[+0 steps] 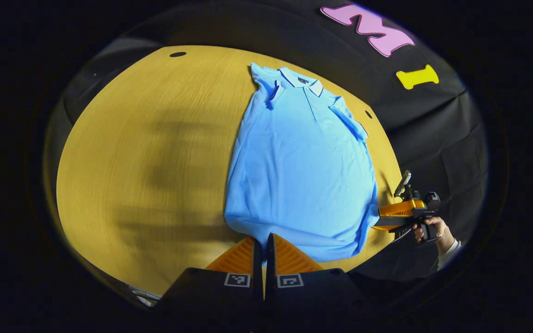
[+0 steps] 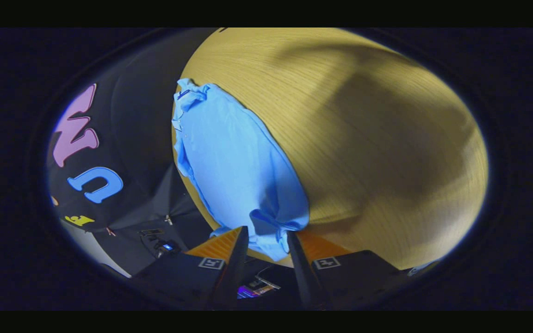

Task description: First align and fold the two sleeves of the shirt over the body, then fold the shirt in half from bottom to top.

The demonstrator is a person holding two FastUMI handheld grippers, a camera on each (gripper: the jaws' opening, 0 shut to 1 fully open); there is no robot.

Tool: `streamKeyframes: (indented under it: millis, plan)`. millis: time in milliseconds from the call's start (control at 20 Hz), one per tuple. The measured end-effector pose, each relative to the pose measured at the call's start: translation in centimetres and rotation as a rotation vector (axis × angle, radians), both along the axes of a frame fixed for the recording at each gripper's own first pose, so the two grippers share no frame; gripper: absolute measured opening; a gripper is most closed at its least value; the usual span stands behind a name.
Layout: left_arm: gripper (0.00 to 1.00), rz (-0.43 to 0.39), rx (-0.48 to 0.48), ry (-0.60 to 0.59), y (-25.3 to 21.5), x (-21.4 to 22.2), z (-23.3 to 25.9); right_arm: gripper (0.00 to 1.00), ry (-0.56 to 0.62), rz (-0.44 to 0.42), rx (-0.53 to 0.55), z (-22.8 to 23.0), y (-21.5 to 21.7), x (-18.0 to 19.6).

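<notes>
Wooden desk [image 1: 146, 162] carries light-blue shirt [image 1: 299, 166], sleeves folded in, collar far. Left tool [image 1: 263, 244] pinched together at hem; right tool [image 2: 266, 240] apart around bunched hem corner. Nothing obstructs.

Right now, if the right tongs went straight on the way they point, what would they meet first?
The shirt: its bunched hem corner already sits between the open right tongs at the table edge. Going on, they would likely push along the shirt body; depth is unclear.
</notes>
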State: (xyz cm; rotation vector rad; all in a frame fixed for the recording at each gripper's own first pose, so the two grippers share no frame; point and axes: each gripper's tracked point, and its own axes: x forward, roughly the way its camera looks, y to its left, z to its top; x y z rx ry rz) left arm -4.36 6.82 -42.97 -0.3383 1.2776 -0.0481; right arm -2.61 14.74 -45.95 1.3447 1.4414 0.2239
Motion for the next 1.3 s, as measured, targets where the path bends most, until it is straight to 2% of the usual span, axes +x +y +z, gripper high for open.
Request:
streamKeyframes:
  millis: [100, 200, 250, 300, 350, 400, 450, 500, 750, 1050, 1300]
  plan:
    - [0.06, 0.000, 0.000, 0.003, 0.0, 0.0, -0.1, 0.28, 0.001, -0.017, 0.002, -0.1, -0.1, -0.1]
    - [0.07, -0.002, -0.003, 0.003, 0.1, 0.0, 0.0, 0.15, -0.017, -0.028, -0.009, -0.5, -0.5, -0.1]
    - [0.12, -0.002, -0.006, 0.000, 0.1, 0.0, 0.0, 0.08, -0.023, -0.044, -0.005, -0.2, -0.4, -0.4]
    - [0.07, -0.001, -0.009, -0.003, 0.0, 0.0, 0.1, 0.10, -0.035, -0.057, -0.007, -0.8, -2.1, 1.0]
    - [0.07, 0.000, -0.013, -0.010, 0.0, 0.1, 0.3, 0.12, -0.043, -0.066, -0.003, -0.6, -1.0, 0.5]
    - [0.07, 0.001, -0.016, -0.014, 0.0, 0.3, 0.4, 0.07, -0.057, -0.078, 0.016, -0.1, -1.2, 0.7]
    - [0.07, 0.003, -0.019, -0.020, 0.0, 0.3, 0.5, 0.12, -0.072, -0.094, 0.036, 0.5, -1.2, 1.1]
    - [0.07, 0.007, -0.022, -0.030, 0.1, 0.6, 0.7, 0.07, -0.095, -0.109, 0.054, 1.2, -1.4, 1.7]
    - [0.06, 0.009, -0.029, -0.098, 0.0, 3.0, 2.5, 0.07, -0.211, -0.190, 0.110, 4.4, -2.4, 5.1]
    - [0.07, 0.008, 0.004, -0.185, 0.8, 7.3, 4.7, 0.07, -0.397, -0.199, 0.115, 8.3, -3.0, 9.2]
    - [0.06, -0.006, 0.026, -0.255, 0.6, 11.9, 6.5, 0.07, -0.506, -0.170, 0.080, 10.9, -3.6, 13.0]
